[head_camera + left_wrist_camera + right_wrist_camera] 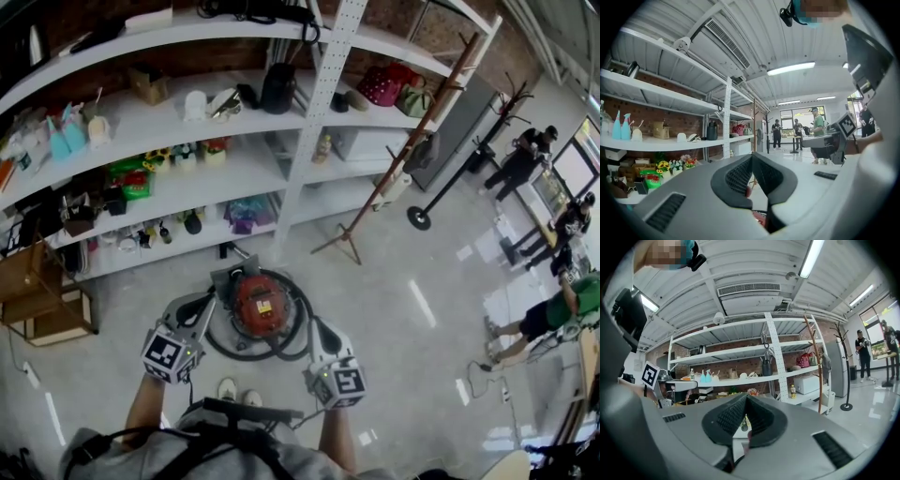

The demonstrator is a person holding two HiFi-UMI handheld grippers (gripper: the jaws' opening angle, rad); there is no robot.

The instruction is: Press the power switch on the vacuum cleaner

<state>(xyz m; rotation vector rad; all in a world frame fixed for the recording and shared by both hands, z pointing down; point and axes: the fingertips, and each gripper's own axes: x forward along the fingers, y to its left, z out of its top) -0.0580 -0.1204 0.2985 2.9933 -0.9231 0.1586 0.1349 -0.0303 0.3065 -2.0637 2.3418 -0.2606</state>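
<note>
The vacuum cleaner (260, 306) is a round red canister on the floor, ringed by its black hose (298, 330), just in front of my feet. My left gripper (216, 300) hangs over the canister's left side and my right gripper (317, 330) over its right side; both are apart from it. In the left gripper view the left gripper (752, 159) has its dark ribbed pads meeting at the tips, with a sliver of the red canister (759, 218) below. The right gripper (746, 398) is likewise shut and holds nothing. No switch can be made out.
White shelving (309, 112) with several small items stands right behind the vacuum. A wooden coat stand (394, 169) and a black one (459, 159) stand to the right. Wooden crates (42, 295) sit at left. People (548, 314) stand at the far right.
</note>
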